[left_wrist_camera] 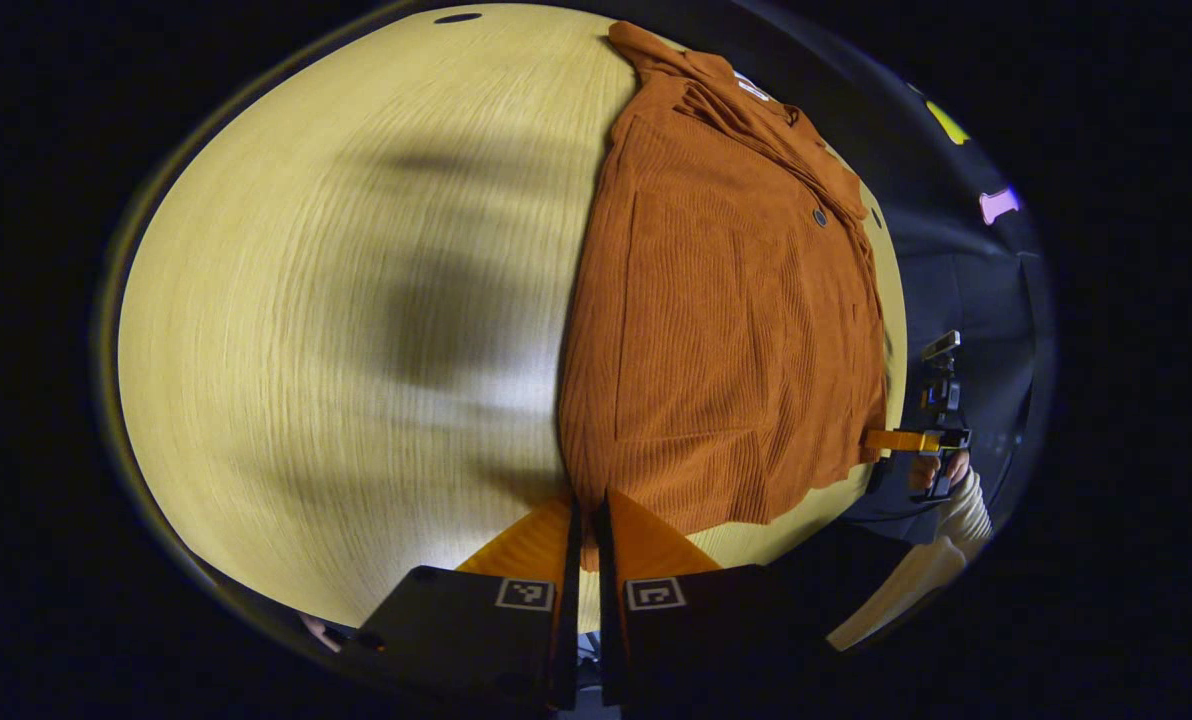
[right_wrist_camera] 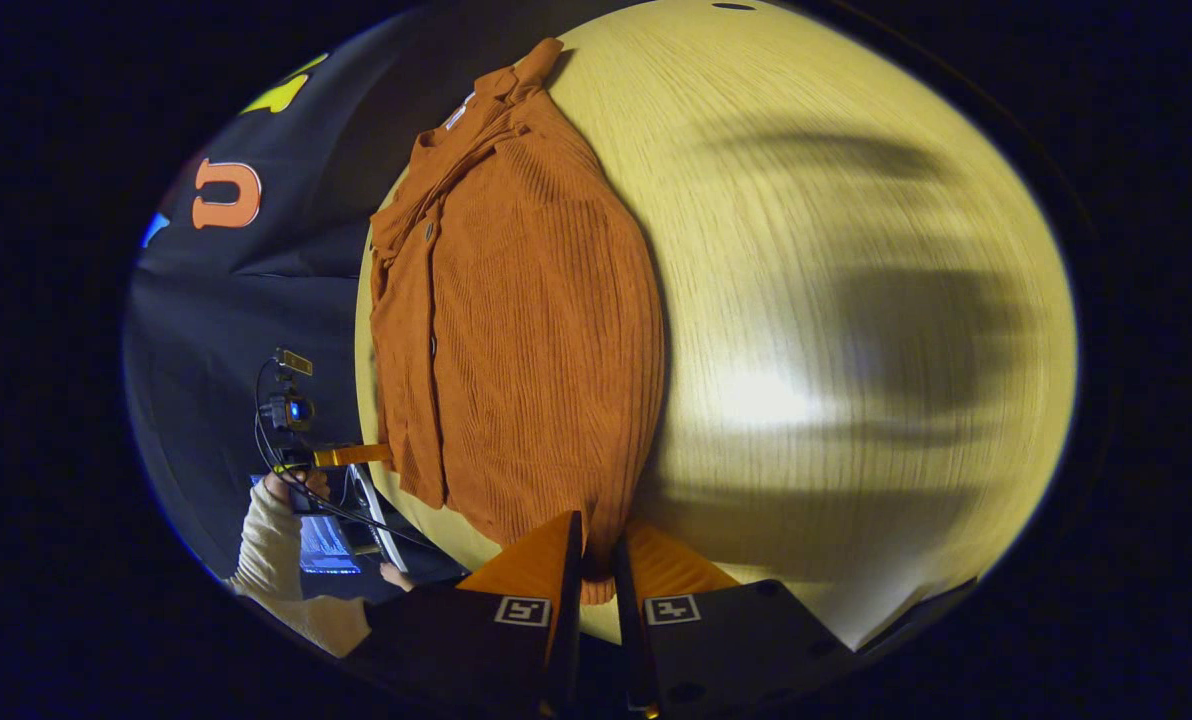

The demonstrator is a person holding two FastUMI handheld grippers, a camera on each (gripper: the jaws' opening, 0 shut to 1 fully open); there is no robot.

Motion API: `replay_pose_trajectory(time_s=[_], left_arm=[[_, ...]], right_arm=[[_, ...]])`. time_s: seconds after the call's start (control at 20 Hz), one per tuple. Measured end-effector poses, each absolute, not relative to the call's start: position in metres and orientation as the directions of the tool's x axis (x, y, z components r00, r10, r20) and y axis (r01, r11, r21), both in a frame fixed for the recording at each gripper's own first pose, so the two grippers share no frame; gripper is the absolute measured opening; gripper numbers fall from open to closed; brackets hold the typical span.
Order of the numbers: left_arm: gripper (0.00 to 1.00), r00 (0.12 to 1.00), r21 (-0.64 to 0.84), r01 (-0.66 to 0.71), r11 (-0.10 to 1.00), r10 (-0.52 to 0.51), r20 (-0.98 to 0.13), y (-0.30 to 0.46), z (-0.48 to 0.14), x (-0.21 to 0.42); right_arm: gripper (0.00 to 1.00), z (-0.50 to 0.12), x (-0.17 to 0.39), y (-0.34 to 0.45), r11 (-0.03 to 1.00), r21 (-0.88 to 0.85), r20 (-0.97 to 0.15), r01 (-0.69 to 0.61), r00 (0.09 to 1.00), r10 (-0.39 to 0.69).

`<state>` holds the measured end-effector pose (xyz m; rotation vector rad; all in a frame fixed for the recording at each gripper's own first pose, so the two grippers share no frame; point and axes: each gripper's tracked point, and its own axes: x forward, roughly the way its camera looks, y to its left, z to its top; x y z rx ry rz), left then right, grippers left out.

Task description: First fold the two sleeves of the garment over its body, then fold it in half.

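A rust-orange ribbed shirt [left_wrist_camera: 726, 320] with dark buttons lies flat on a light wooden table [left_wrist_camera: 336, 300], its collar at the far end and its sleeves tucked out of sight. My left gripper [left_wrist_camera: 588, 505] is shut on one near corner of the hem. In the right gripper view the shirt [right_wrist_camera: 526, 330] runs away from my right gripper [right_wrist_camera: 596, 532], which is shut on the other hem corner. Each view also catches the other gripper farther off at the hem's opposite end: the right gripper [left_wrist_camera: 901, 440] and the left gripper [right_wrist_camera: 354, 456], each held by a hand in a cream sleeve.
The table's edge runs close along the shirt's button side [right_wrist_camera: 364, 380], with the black booth wall [right_wrist_camera: 226, 300] beyond it. A small dark hole [left_wrist_camera: 456, 17] sits in the tabletop at the far end. Broad bare wood [right_wrist_camera: 836, 300] carries arm shadows. A lit screen [right_wrist_camera: 324, 545] sits below the table edge.
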<state>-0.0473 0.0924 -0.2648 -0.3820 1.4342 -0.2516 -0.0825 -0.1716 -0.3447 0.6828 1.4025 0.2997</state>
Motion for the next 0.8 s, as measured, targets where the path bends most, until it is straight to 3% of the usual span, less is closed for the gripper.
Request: replay_pose_trajectory(time_s=[0.05,0.2,0.25,0.6,0.65,0.7,0.8], left_arm=[[0.1,0.136,-0.396,-0.072,0.915,-0.385,-0.913,0.09,-0.266,-0.046],[0.03,0.148,-0.371,-0.076,0.925,-0.358,-0.922,0.086,-0.268,-0.047],[0.03,0.151,-0.366,-0.068,0.928,-0.353,-0.924,0.085,-0.266,-0.049],[0.03,0.253,-0.394,-0.012,0.919,-0.379,-0.89,0.072,-0.215,-0.028],[0.08,0.276,-0.396,0.009,0.918,-0.383,-0.881,0.071,-0.203,-0.022],[0.03,0.308,-0.396,0.037,0.917,-0.387,-0.869,0.068,-0.189,-0.013],[0.03,0.369,-0.399,0.075,0.914,-0.397,-0.84,0.059,-0.166,0.005]], right_arm=[[0.07,-0.341,-0.083,-0.175,0.776,0.599,-0.8,0.198,0.172,0.574],[0.07,-0.342,-0.085,-0.179,0.8,0.57,-0.821,0.188,0.167,0.546],[0.02,-0.338,-0.087,-0.18,0.812,0.559,-0.828,0.168,0.16,0.537],[0.02,-0.255,-0.058,-0.16,0.733,0.678,-0.718,0.058,0.266,0.643],[0.02,-0.244,-0.05,-0.158,0.727,0.685,-0.708,0.046,0.281,0.648],[0.02,-0.232,-0.044,-0.155,0.72,0.693,-0.695,0.029,0.291,0.657],[0.02,-0.207,-0.026,-0.145,0.697,0.717,-0.665,0.012,0.313,0.679]])
